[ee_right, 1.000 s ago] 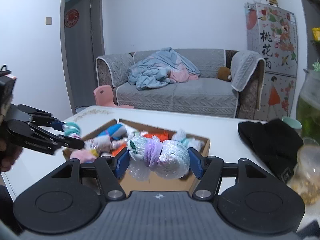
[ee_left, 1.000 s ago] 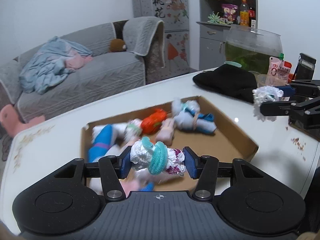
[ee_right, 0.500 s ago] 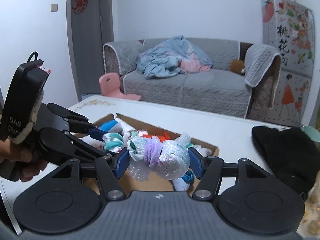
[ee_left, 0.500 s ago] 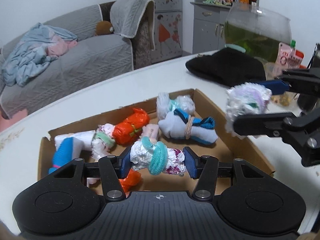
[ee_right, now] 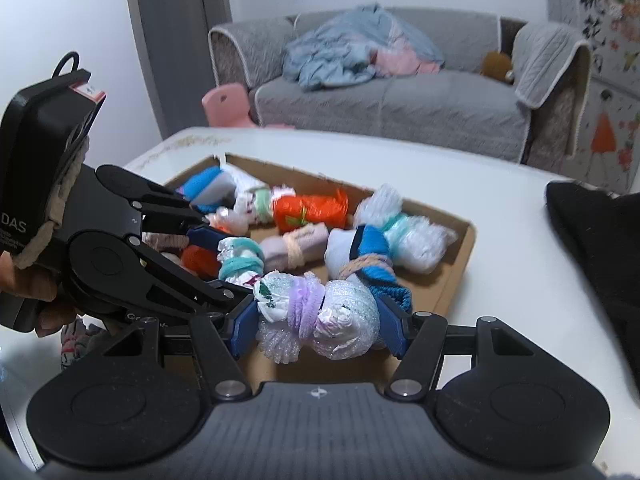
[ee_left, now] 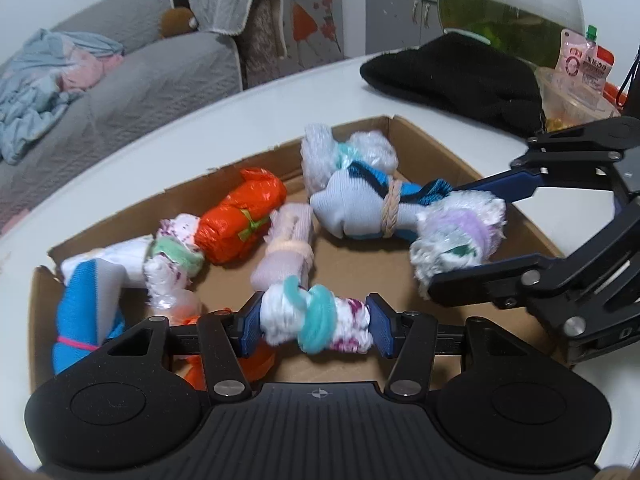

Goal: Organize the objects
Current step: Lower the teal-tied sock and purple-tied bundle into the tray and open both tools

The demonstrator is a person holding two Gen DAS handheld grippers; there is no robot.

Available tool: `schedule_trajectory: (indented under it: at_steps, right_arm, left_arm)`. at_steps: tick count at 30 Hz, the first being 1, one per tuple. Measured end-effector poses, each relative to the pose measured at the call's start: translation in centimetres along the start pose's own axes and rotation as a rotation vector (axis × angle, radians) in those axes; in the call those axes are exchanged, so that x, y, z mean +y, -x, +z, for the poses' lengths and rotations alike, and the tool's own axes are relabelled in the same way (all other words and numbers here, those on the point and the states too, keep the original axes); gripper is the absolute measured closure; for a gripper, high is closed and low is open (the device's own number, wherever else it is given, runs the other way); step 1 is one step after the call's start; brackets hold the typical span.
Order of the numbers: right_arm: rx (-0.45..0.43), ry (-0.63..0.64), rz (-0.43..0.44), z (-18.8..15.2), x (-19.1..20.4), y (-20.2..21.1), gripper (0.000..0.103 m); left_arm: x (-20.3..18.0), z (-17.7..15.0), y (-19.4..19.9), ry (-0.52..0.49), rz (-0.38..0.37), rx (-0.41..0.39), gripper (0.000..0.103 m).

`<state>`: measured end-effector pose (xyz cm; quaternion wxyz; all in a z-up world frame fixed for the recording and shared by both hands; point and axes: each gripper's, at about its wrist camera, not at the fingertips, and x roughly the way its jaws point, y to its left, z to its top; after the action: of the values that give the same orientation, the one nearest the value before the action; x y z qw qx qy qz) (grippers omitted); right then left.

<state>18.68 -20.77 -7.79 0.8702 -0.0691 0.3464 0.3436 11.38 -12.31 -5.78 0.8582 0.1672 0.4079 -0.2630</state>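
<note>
A shallow cardboard tray (ee_left: 436, 148) on the white table holds several tied bundles: an orange one (ee_left: 240, 216), a grey-and-blue sock roll (ee_left: 360, 208), a pale pink roll (ee_left: 286, 248), a blue-and-white one (ee_left: 84, 300). My left gripper (ee_left: 314, 322) is shut on a white bundle with a teal band (ee_left: 316, 320), low over the tray's near side. My right gripper (ee_right: 316, 322) is shut on a white bundle with a purple band (ee_right: 316, 316), also over the tray; it shows in the left wrist view (ee_left: 460, 240) at the tray's right side.
A black knit cloth (ee_left: 452, 76) lies on the table beyond the tray. A glass fishbowl (ee_left: 508, 12), a snack pouch (ee_left: 584, 60) and a plastic tub (ee_left: 572, 100) stand at the far right. A grey sofa (ee_right: 400, 96) is behind the table.
Both grippers have moved in over the tray and lower, each still holding its bundle. The right gripper came from the table's right side to the tray's right part.
</note>
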Motion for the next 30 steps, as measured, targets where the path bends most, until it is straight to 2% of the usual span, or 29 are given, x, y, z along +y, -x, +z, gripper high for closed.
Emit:
schedule_trajectory:
  at_steps: [6, 14, 19, 21, 27, 30]
  right_arm:
    - [0.044, -0.002, 0.044, 0.6, -0.6, -1.4, 0.044]
    - [0.036, 0.015, -0.017, 0.4, -0.6, -1.3, 0.041]
    - [0.035, -0.019, -0.042, 0.4, -0.5, -1.4, 0.040]
    - [0.031, -0.023, -0.054, 0.4, -0.4, -1.4, 0.040]
    - [0.023, -0.038, -0.061, 0.5, -0.3, -1.5, 0.039]
    - [0.025, -0.054, -0.067, 0.6, -0.5, -1.5, 0.034]
  left_arm:
    - [0.3, 0.2, -0.9, 0.005, -0.004, 0.009, 0.043]
    - [0.4, 0.1, -1.0, 0.039, 0.023, -0.005, 0.041]
    - [0.5, 0.1, -1.0, 0.054, 0.069, -0.006, 0.036]
    - [0.5, 0.0, -0.9, 0.061, 0.093, -0.002, 0.030]
    - [1.0, -0.2, -0.7, 0.093, 0.100, 0.007, 0.026]
    - [1.0, -0.3, -0.6, 0.119, 0.112, 0.015, 0.023]
